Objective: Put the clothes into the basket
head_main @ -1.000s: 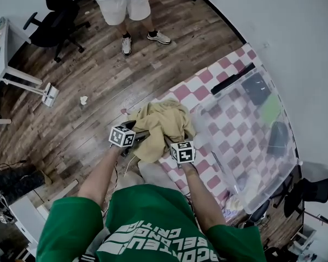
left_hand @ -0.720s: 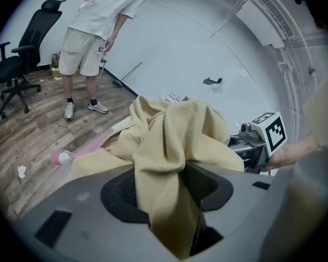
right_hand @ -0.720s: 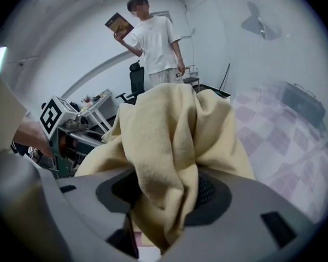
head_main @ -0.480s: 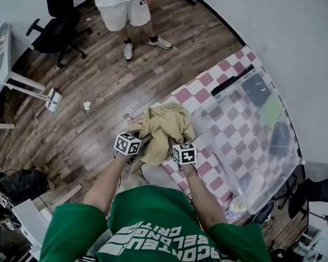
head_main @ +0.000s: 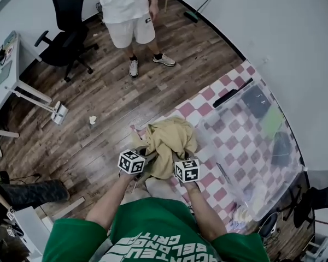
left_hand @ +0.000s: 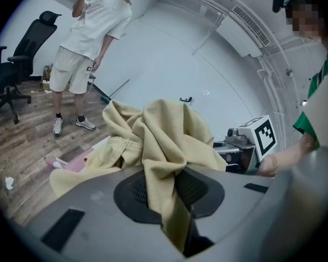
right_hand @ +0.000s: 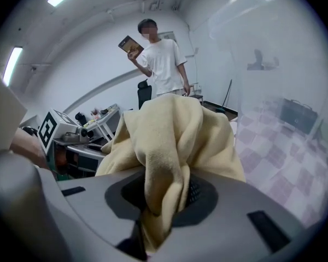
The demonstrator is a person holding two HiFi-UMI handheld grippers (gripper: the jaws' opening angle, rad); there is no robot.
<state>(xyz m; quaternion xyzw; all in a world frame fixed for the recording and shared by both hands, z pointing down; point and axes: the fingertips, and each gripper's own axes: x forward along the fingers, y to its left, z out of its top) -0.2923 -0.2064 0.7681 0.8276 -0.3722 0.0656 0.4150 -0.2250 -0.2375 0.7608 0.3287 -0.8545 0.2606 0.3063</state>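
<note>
A crumpled beige garment (head_main: 169, 141) lies at the near corner of the pink-and-white checked mat (head_main: 192, 98), just left of the clear plastic basket (head_main: 205, 138). My left gripper (head_main: 147, 156) grips its left side and my right gripper (head_main: 180, 157) its near right side. In the left gripper view the beige cloth (left_hand: 164, 130) is bunched between the jaws of that gripper (left_hand: 161, 187), which are closing on it. In the right gripper view a thick fold of the garment (right_hand: 175, 124) is pinched in the closing jaws of that gripper (right_hand: 167, 192).
The basket holds a few dark items (head_main: 257, 100) and a green one (head_main: 271, 121). A person in white shirt and shorts (head_main: 128, 15) stands on the wood floor beyond, beside an office chair (head_main: 68, 42). A white desk (head_main: 11, 64) is at left; a paper scrap (head_main: 92, 120) lies on the floor.
Both grippers have closed onto the beige garment, which is now gathered into a tighter heap between them. The standing person has shifted slightly in the view.
</note>
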